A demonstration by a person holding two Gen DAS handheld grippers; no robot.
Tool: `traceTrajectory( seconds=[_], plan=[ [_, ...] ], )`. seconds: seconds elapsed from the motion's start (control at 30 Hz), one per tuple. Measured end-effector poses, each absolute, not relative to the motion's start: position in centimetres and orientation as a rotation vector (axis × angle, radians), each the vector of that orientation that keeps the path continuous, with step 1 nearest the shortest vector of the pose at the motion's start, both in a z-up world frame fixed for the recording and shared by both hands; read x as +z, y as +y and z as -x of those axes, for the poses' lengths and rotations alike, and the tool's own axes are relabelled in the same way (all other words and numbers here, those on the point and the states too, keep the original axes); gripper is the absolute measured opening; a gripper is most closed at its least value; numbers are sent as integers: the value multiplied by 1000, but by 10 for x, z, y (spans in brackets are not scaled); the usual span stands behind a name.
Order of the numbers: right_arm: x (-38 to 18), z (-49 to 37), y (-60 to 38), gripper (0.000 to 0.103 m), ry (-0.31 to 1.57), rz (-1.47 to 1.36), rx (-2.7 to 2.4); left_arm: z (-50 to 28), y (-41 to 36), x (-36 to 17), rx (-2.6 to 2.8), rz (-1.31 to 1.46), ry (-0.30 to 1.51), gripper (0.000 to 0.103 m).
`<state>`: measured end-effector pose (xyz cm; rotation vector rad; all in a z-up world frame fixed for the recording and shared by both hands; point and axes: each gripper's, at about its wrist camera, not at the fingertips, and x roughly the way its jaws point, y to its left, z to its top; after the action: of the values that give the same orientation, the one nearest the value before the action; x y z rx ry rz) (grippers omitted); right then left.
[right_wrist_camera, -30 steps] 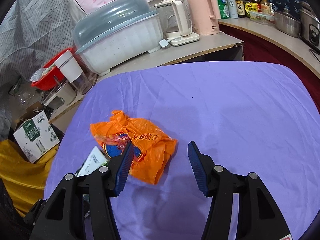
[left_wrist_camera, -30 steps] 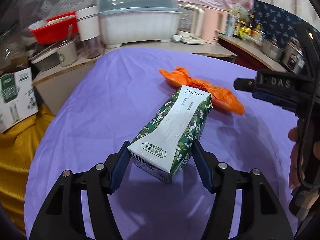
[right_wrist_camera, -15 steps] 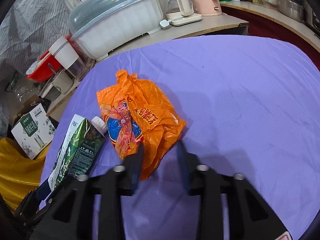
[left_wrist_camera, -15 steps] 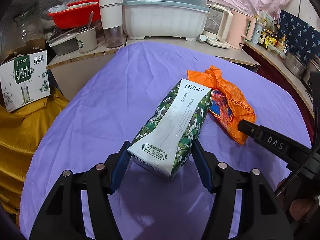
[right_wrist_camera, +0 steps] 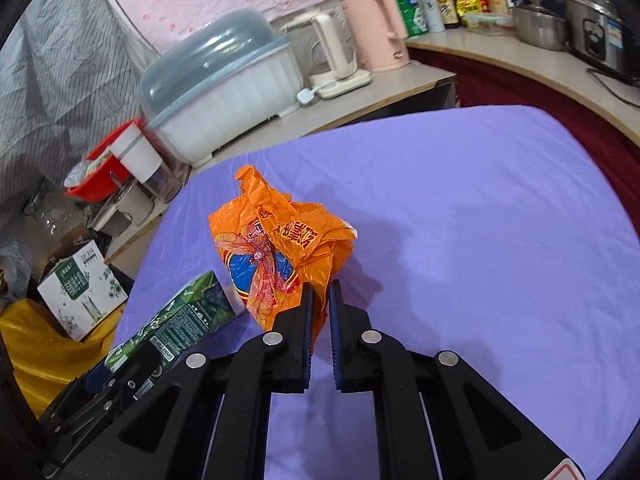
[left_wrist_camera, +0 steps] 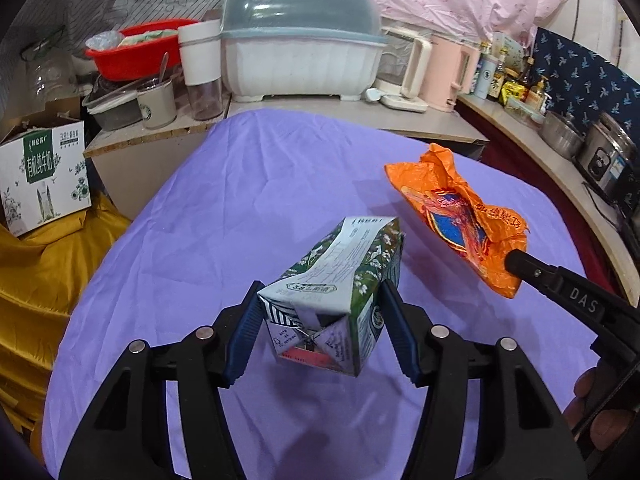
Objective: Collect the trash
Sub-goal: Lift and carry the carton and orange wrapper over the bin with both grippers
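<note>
My left gripper (left_wrist_camera: 320, 304) is shut on a green and white milk carton (left_wrist_camera: 340, 280) and holds it lifted above the purple tablecloth (left_wrist_camera: 240, 208). The carton also shows in the right wrist view (right_wrist_camera: 180, 316) at the lower left. My right gripper (right_wrist_camera: 321, 292) is shut on the near edge of a crumpled orange plastic bag (right_wrist_camera: 276, 248), which hangs off the cloth. In the left wrist view the bag (left_wrist_camera: 460, 216) hangs at the right, with the right gripper's black finger (left_wrist_camera: 560, 284) at its lower end.
A counter behind the table carries a white dish rack with a grey lid (left_wrist_camera: 300, 48), a red basin (left_wrist_camera: 132, 44), cups, kettles (left_wrist_camera: 432, 72) and bottles. A milk box (left_wrist_camera: 40, 172) sits on yellow cloth at the left. Pots (left_wrist_camera: 608, 156) stand on the right counter.
My right gripper has closed on the orange bag and lifted it off the cloth. My left gripper has raised the milk carton and tipped its far end up.
</note>
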<state>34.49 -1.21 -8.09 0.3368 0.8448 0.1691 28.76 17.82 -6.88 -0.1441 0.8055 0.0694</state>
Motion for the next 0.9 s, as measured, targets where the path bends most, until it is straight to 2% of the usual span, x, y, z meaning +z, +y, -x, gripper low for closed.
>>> traceTrajectory(
  seconds=[0.3, 0.9],
  plan=[
    [-42, -288, -82, 8, 765, -398, 69, -260, 123, -31, -36, 111, 761, 49],
    [-11, -146, -243, 8, 633, -507, -185, -190, -38, 19, -333, -34, 686, 49]
  ],
)
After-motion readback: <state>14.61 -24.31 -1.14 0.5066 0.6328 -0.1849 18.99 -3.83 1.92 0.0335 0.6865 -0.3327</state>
